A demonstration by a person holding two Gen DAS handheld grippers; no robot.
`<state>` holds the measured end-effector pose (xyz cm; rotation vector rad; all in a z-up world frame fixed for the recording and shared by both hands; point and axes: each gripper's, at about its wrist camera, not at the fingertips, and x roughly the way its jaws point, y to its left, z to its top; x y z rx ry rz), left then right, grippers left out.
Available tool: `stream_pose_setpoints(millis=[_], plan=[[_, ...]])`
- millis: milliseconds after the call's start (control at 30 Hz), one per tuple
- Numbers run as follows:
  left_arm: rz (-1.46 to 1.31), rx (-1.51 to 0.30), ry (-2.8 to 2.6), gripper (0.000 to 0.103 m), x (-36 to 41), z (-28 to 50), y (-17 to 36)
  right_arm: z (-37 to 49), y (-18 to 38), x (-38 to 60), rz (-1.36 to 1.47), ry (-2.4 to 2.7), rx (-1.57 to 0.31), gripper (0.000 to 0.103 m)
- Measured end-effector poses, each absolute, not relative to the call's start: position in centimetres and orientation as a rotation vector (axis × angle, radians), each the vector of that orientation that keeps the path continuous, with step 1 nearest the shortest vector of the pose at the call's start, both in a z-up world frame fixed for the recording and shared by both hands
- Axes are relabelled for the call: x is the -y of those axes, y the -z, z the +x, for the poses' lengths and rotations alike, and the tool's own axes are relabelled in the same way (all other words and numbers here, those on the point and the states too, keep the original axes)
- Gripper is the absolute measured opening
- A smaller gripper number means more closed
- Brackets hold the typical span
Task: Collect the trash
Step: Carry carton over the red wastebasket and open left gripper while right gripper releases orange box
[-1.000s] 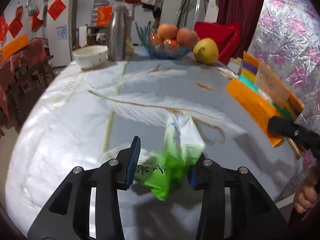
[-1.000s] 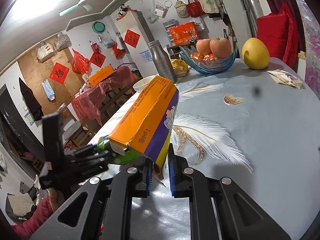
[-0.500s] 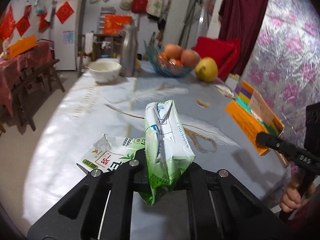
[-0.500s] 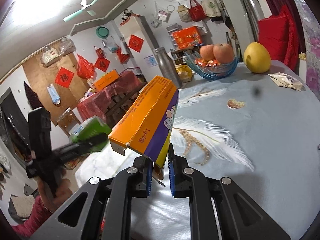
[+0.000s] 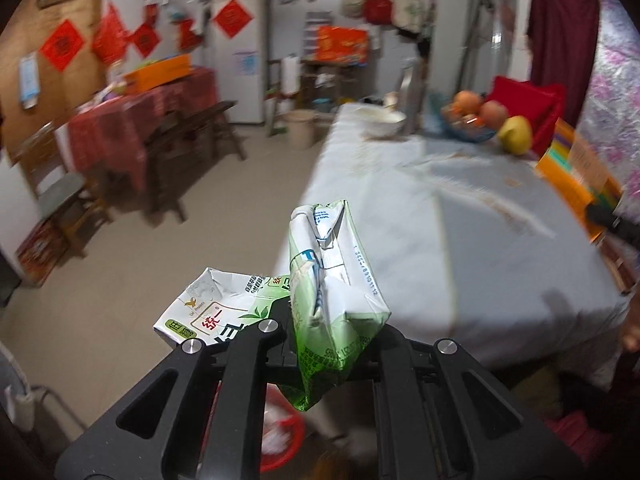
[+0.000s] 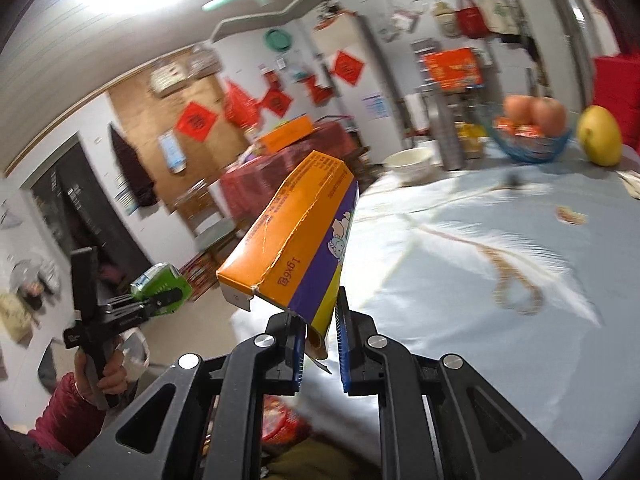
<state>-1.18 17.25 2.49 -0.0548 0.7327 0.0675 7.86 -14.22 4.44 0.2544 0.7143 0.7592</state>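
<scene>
Cartons lifted off table | left claw clamps cartons | right claw grips orange box

A green and white carton, crumpled, with small blue print. Left of the carton, a second white carton with a red and green label. An orange box with a purple side. Right of the box, a pale blue tablecloth with a white feather pattern, a yellow fruit and a blue bowl.
</scene>
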Motion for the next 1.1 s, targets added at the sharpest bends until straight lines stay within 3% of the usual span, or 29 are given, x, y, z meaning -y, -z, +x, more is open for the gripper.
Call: stream_pose_setpoints(millis=[300,567,633,667,700,833,1100], plan=[[-0.232,-0.873,-0.164,0.011,-26.5,-8.7,6.6,3.6,-5.8,3.8,0.122,-0.92,-0.785,0.014],[-0.39,-1.046,-0.104,0.013,-29.6,-7.4,17.4,1.5,-4.6,-3.4,0.03,-1.0,-0.882,0.014],[-0.401,-1.105,-0.091,0.027,-29.2,-6.7,19.8,1.5,-4.0,-4.7,0.014,-1.01,-0.911,0.014],[-0.403,-1.14,-0.103,0.05,-29.0,-6.5,20.8,1.6,-3.7,-5.4,0.007,-1.012,-0.925,0.014],[-0.408,-1.155,-0.113,0.066,-29.0,-6.4,21.3,1.8,-3.5,-5.7,0.002,-1.013,-0.934,0.014],[-0.354,-1.137,-0.133,0.071,-28.9,-6.7,20.5,2.1,-2.4,-6.7,-0.013,-1.02,-0.973,0.014],[-0.287,-1.031,-0.35,0.093,-33.3,-9.2,15.4,0.6,1.0,-10.6,-0.104,-1.085,-1.076,0.014]])
